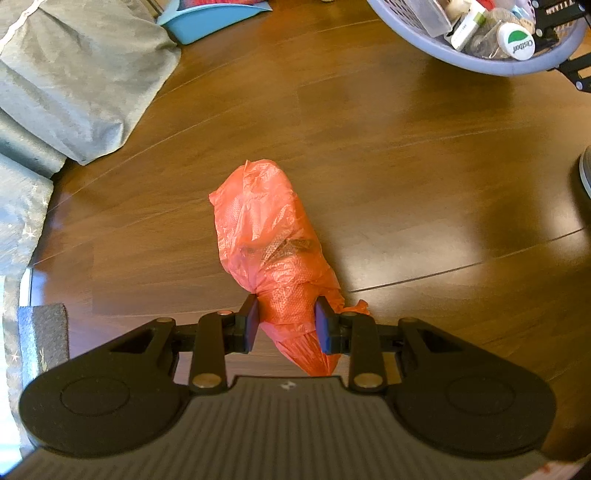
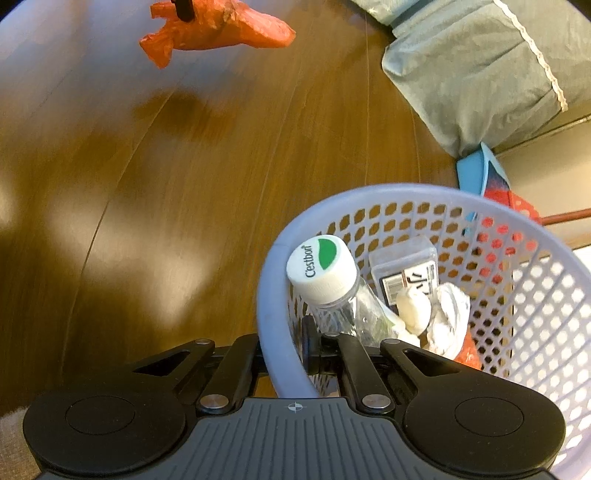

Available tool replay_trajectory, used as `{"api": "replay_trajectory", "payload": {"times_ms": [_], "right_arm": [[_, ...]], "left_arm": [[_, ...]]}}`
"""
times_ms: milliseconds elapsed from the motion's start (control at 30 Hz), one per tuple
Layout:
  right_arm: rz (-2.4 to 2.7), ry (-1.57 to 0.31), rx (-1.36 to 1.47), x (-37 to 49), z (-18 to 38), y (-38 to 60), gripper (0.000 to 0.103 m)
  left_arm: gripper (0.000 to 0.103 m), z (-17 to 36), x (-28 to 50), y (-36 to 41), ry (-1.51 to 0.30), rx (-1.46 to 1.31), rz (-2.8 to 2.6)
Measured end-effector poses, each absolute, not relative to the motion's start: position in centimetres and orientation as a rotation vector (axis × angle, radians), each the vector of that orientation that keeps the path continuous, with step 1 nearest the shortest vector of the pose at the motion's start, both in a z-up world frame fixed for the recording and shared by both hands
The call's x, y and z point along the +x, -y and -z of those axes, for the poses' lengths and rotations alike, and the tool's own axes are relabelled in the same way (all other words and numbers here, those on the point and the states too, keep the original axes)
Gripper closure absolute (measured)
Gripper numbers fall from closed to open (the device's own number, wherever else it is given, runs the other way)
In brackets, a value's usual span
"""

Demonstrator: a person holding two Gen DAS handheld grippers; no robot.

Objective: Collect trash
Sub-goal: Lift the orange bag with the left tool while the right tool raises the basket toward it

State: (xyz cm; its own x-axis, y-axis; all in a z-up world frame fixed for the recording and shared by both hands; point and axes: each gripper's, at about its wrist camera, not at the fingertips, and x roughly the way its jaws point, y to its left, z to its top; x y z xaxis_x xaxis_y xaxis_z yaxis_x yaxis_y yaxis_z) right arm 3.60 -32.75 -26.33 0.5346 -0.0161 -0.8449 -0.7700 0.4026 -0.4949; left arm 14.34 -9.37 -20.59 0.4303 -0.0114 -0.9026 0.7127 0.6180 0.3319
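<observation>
Left gripper [image 1: 287, 325]: its two fingers are clamped on the twisted neck of the orange plastic bag [image 1: 267, 236].
Orange plastic bag: the bulk of it stretches forward past the fingertips, with a short tail sticking back toward the gripper body. From the right wrist view it hangs clear above the wooden floor [image 1: 388, 184], casting a shadow beneath it.
Right gripper [image 2: 284, 354]: pinched on the near rim of the lavender basket [image 2: 269, 295], one finger outside the wall and one inside.
Basket contents: a clear bottle with a white cap [image 2: 321, 266] leans just beyond the inner finger; past it sit crumpled white paper [image 2: 439, 314] and a clear plastic box [image 2: 406, 269].
Basket and bag: well apart, with the basket off to the far right in the left wrist view.
Far side: grey-green bedding [image 1: 74, 81] and a blue dustpan [image 1: 207, 18] lie at the floor's edge.
</observation>
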Motion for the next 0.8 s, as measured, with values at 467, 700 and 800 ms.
{"api": "replay_trajectory", "payload": {"times_ms": [467,700,800], "right_arm": [[-0.721,-0.768,-1.044,3.4,25.1,29.5,0.103],[-0.848,-0.642,-1.02,2.8,24.5,26.8,0.103],[-0.921,-0.581,-1.003,2.6,24.1,25.0,0.103]], "left_arm": [[0.076,19.1,13.8,8.1,-1.028,0.74,0.474],[0.076,17.9,13.4,6.2,-1.022,0.707,0.421],[0.076,17.2,13.2,5.1,-1.02,0.688,0.391]]}}
